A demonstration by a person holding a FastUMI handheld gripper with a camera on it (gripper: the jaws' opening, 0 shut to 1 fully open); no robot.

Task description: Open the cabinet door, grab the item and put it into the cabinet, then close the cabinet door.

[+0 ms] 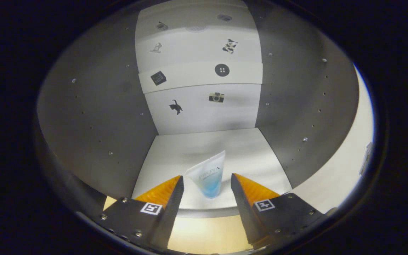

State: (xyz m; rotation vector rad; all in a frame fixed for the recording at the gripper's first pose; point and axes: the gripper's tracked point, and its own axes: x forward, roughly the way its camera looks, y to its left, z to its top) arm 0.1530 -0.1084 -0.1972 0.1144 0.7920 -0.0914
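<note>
Gripper view: claw spread open, gripping nothing, tube upright between fingers (untouched) on cabinet floor.

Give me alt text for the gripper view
A small tube stands on the cabinet floor between the open gripper fingers, untouched. Picture stickers dot the white back wall.

Tube between gripper fingers, which stand apart, clear of it: printed lettering on front, too small and blurred to read. Square coded markers on finger mounts, no readable characters. Cabinet back panel: picture stickers only, cat, camera, button, no words or numbers.
</note>
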